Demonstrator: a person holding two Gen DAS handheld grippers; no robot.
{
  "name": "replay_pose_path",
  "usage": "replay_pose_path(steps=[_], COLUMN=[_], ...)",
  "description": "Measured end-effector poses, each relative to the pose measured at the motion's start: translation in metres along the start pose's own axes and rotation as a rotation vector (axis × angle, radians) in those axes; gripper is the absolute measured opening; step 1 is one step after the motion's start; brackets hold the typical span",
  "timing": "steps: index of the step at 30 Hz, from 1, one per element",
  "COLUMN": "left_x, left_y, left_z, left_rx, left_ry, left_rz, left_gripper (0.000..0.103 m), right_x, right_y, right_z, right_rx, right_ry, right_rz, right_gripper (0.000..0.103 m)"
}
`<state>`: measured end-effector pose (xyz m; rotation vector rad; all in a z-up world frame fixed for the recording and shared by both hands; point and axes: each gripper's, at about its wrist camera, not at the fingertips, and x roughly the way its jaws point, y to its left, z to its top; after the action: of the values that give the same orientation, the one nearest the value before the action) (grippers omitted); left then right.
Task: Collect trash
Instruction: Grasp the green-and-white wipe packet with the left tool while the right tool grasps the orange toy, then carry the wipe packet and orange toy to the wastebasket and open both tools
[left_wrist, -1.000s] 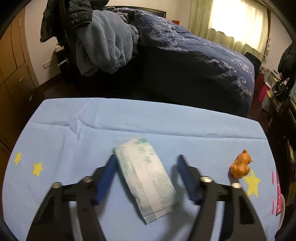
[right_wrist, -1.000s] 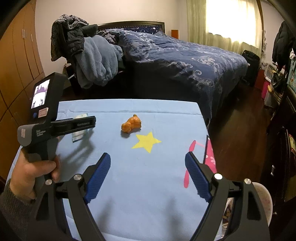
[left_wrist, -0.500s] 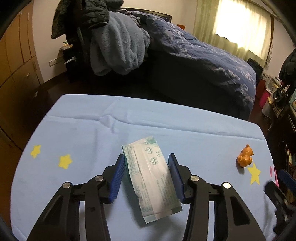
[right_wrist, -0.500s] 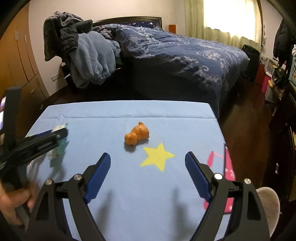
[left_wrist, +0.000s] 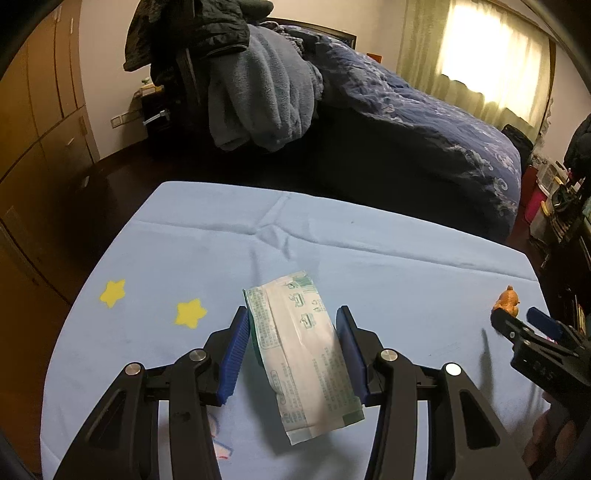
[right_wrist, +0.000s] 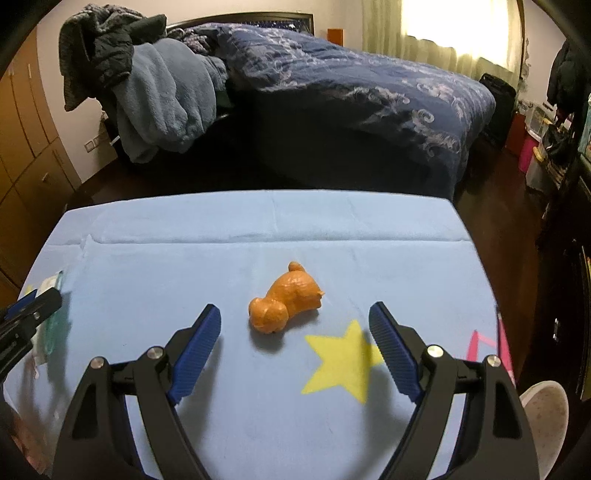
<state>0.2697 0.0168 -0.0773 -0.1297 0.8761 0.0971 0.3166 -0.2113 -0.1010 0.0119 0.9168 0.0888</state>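
A white and green plastic wrapper is held between the blue pads of my left gripper, lifted off the light blue tablecloth. An orange crumpled piece, bear-shaped, lies on the cloth just ahead of my right gripper, between its wide-open fingers; it also shows at the far right in the left wrist view. The left gripper and wrapper edge show at the left in the right wrist view.
The table ends at a bed with a dark blue quilt and piled clothes. Wooden cabinets stand left. A white round object sits below the table's right edge.
My left gripper has shut on the wrapper and lifted it. My right gripper has moved forward and left to bring the orange piece between its open fingers.
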Motion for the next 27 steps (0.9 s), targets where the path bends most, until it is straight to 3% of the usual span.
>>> replay_pose_path(steps=[3, 8, 15, 27], left_x=[-0.001, -0.002, -0.017, -0.061], left_y=[0.003, 0.004, 0.001, -0.013], left_z=[-0.001, -0.002, -0.008, -0.037], left_rx=[-0.001, -0.001, 0.010, 0.061], left_ry=[0.001, 0.002, -0.016, -0.050], left_rz=[0.000, -0.003, -0.011, -0.054], left_gripper=[0.049, 0.049, 0.049, 0.049], right_x=[0.004, 0.001, -0.013, -0.078], right_y=[0.005, 0.012, 0.011, -0.010], right_z=[-0.001, -0.003, -0.014, -0.056], right_rx=[-0.023, -0.053, -0.070, -0.073], right_ry=[0.007, -0.002, -0.008, -0.052], right_rz=[-0.018, -0.007, 0.000, 0.044], right_gripper=[0.071, 0.043, 0.043, 0.043])
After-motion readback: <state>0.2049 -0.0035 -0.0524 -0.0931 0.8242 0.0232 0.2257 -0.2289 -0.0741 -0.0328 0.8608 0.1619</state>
